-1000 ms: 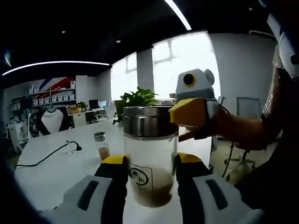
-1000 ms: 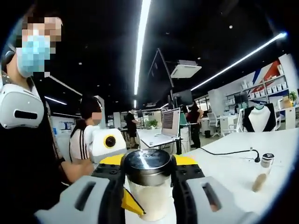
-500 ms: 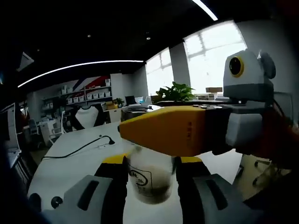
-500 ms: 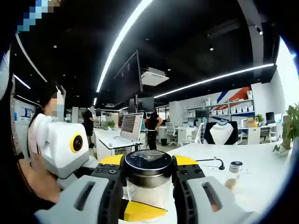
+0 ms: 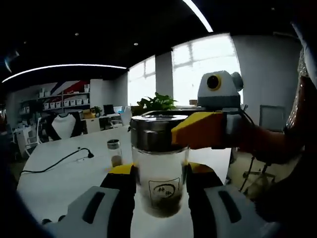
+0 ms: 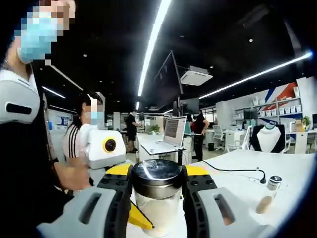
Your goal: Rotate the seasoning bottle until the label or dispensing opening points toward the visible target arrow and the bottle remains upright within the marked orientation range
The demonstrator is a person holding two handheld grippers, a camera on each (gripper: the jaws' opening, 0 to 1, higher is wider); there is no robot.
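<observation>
Seasoning bottle (image 5: 159, 168) standing straight up in the lower middle of the left gripper view, long way running up and down, shiny metal lid on top. Clear glass body, with a little brown powder at the bottom. Label (image 5: 165, 189) with dark writing facing this camera, low on the glass.

Left gripper (image 5: 159, 188) closed on the glass body, one yellow-tipped jaw on each side, touching it. Right gripper (image 5: 203, 131) reaching in from the right side of the same view, its yellow jaw pressed flat against the metal lid.

In the right gripper view, same bottle (image 6: 158, 193) in the lower middle, seen from the other side, lid nearest the top. Right gripper (image 6: 158, 183) squeezing the lid from both sides. Yellow tip of the left gripper (image 6: 136, 218) poking in low, just left of the glass.

White table (image 5: 54, 173) under it all. Second small bottle (image 5: 115, 153) farther back on the table, upright, brown powder in its lower part, well apart from the held one. Black cable (image 5: 54, 162) lying on the table at the left. Green plant (image 5: 156, 103) behind the lid.
</observation>
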